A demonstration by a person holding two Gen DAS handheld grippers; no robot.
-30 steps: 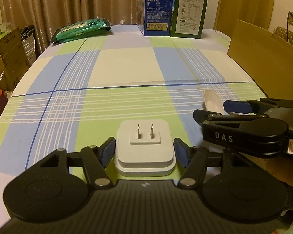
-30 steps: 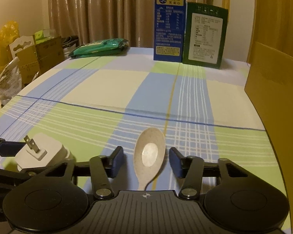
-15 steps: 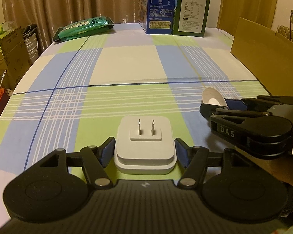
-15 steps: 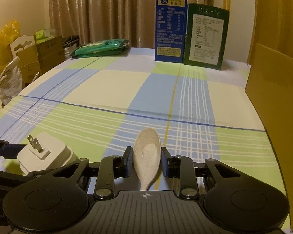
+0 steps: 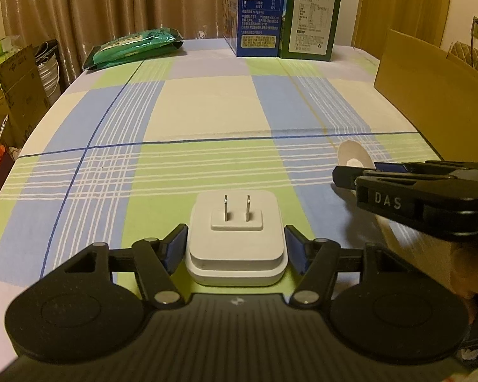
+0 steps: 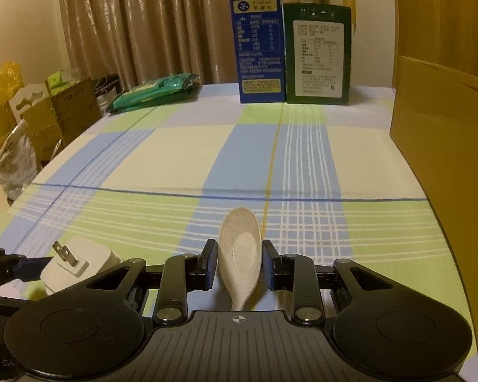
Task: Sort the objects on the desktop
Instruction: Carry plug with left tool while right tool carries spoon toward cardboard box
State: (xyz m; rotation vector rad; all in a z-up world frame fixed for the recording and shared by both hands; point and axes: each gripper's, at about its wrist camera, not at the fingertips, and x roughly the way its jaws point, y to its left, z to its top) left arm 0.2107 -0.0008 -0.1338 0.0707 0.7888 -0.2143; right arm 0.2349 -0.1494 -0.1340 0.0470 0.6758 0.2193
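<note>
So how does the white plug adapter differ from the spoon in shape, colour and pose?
The plug adapter is a squarish block; the spoon is long with an oval bowl. The adapter is plain white, the spoon speckled beige. The adapter's two prongs point up; the spoon's bowl faces up and points away from the camera. Both sit between gripper fingers over the checked tablecloth.

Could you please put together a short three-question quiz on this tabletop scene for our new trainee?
1. True or false: the left tongs sit around the white plug adapter.
2. What lies between the right tongs? A) the green packet B) the speckled spoon C) the blue carton
3. Which way do the adapter's prongs point?

Key
1. True; its pads are at the adapter's sides.
2. B; the jaws have just been closing, and the pads now meet the spoon's bowl.
3. Upward, away from the checked tablecloth.
</note>
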